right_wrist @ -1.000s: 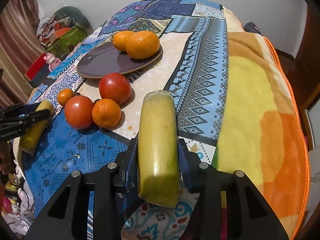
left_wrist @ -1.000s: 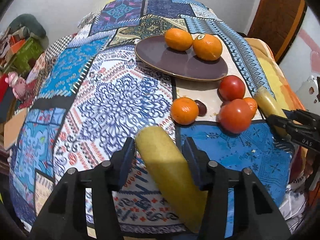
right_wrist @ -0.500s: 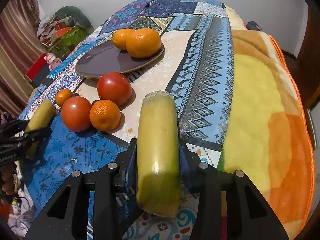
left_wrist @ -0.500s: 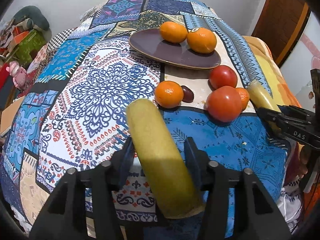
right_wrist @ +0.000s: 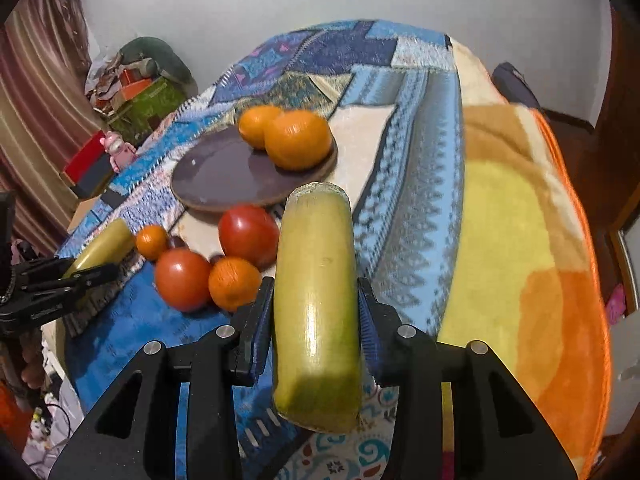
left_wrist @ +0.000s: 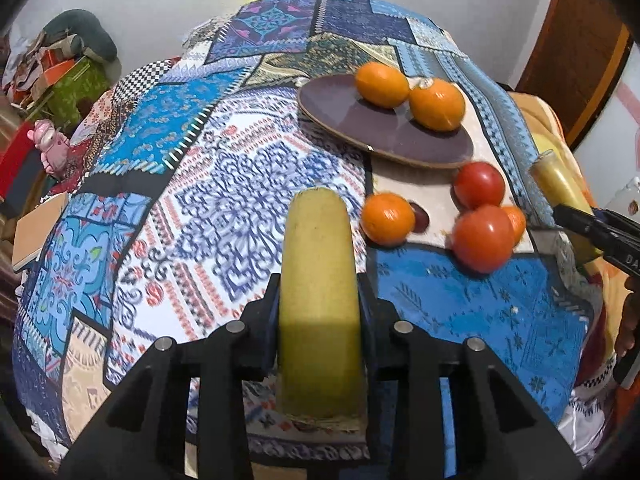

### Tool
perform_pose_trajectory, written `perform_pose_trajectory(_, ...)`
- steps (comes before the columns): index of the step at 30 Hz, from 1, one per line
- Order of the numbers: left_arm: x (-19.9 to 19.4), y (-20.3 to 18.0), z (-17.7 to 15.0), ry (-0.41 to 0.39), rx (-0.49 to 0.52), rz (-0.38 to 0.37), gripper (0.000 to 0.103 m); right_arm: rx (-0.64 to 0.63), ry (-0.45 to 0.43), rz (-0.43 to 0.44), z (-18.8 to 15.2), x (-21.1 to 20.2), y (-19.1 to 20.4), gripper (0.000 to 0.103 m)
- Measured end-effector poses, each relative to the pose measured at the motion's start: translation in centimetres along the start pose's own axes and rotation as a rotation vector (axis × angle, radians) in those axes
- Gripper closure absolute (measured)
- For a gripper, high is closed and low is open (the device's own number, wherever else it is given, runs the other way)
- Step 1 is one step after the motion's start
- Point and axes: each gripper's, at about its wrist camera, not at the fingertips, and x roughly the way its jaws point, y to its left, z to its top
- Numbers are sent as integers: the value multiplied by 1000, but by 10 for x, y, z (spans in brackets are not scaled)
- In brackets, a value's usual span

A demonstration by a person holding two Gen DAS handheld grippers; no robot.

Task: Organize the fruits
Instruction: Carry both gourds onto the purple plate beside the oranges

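My left gripper (left_wrist: 318, 300) is shut on a yellow-green banana piece (left_wrist: 318, 280), held above the patterned cloth. My right gripper (right_wrist: 316, 312) is shut on a second banana piece (right_wrist: 316, 300), also held off the cloth; it shows at the right edge of the left wrist view (left_wrist: 560, 188). A brown plate (left_wrist: 360, 120) holds two oranges (left_wrist: 436, 104). Before the plate lie two tomatoes (left_wrist: 482, 238), two small oranges (left_wrist: 386, 218) and a small dark fruit (left_wrist: 419, 218). The left gripper shows in the right wrist view (right_wrist: 92, 268).
A patterned blue cloth (left_wrist: 224, 200) covers the round table; a yellow-orange blanket (right_wrist: 520, 240) covers its right side. Clutter, boxes and a pink toy (left_wrist: 52, 152) stand on the floor at left. A wooden door (left_wrist: 580, 40) is at far right.
Both grippers have lifted and drawn back with their banana pieces. The left banana piece has swung from a tilt to point straight ahead. The fruit on the cloth has not moved.
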Motion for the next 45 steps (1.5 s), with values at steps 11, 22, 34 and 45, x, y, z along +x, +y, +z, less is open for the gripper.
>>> perform_pose_trajectory(11,-11,1,49,-96,14,-16,69,-90,-44,33,49,13,29,67)
perform_pose_trajectory(22,9,-5,97,-124,40,-22,69,-181,-18,80,81,56,65,67)
perform_pose_trajectory(34,55,0,125,-77,17,-33,69,-268,63,90,98,103,80,67)
perform_pose_trajectory(45,83,0,145,-57,5,-39,69,-343,107,80,106,122,90,67)
